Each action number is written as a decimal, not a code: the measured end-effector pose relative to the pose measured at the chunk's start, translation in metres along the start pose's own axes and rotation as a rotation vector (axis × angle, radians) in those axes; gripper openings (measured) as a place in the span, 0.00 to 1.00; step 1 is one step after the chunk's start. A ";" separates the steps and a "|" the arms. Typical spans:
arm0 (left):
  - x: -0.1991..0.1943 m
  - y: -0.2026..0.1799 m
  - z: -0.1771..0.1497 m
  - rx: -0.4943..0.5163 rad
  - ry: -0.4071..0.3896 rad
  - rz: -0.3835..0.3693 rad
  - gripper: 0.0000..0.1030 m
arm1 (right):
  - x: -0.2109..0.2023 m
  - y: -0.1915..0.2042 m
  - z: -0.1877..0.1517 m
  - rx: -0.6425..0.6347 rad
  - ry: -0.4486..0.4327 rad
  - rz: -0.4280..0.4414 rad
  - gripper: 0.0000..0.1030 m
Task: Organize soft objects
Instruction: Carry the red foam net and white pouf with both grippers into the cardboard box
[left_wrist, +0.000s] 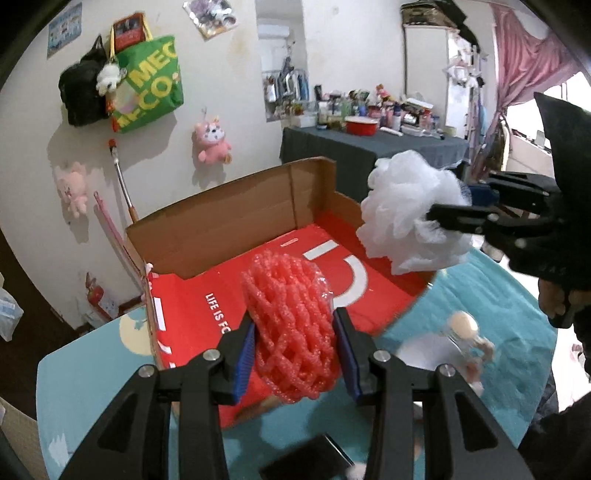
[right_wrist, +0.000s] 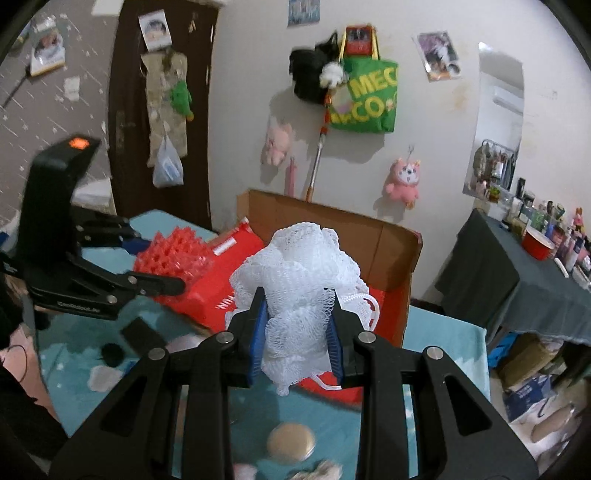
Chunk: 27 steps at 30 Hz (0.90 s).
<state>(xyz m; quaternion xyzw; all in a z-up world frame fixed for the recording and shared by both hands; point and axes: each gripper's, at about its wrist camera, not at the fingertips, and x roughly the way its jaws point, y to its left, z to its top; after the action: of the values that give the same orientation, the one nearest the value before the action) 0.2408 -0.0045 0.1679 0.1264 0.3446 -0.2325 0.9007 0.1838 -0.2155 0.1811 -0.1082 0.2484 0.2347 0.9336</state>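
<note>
Red foam netting (left_wrist: 291, 328) fills the lower centre of the left wrist view, squeezed between the blue pads of the left gripper (left_wrist: 295, 354), which is clamped on it. It hangs over the near edge of a cardboard box (left_wrist: 229, 218) lined in red, which stands on a bench (left_wrist: 509, 328) covered in a teal cloth.

At the right of that same frame the right gripper (left_wrist: 448, 206) reaches in from the edge, clenched on a white mesh bath pouf (left_wrist: 410, 210) that sits above the box's right-hand corner.

From the right wrist view the pouf (right_wrist: 299, 280) bulges up at centre frame between the right gripper's (right_wrist: 297, 345) blue pads, its cord loops trailing to the right, with the box (right_wrist: 369, 236) directly behind it. The left gripper (right_wrist: 155, 266) shows at the left of this frame, holding the red netting (right_wrist: 173, 254) over the box's left side.

Small blurred things lie on the teal cloth at the lower edge of both frames; I cannot tell what they are.
</note>
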 end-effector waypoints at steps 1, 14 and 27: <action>0.007 0.004 0.005 -0.010 0.013 -0.001 0.41 | 0.013 -0.004 0.005 -0.002 0.027 -0.004 0.26; 0.127 0.055 0.043 -0.128 0.191 0.014 0.42 | 0.171 -0.048 0.037 0.058 0.265 -0.060 0.26; 0.211 0.085 0.038 -0.250 0.230 0.002 0.46 | 0.261 -0.071 0.031 0.134 0.397 -0.091 0.26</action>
<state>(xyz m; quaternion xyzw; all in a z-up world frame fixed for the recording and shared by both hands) 0.4435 -0.0158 0.0585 0.0396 0.4715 -0.1711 0.8642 0.4312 -0.1666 0.0799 -0.1010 0.4371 0.1494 0.8811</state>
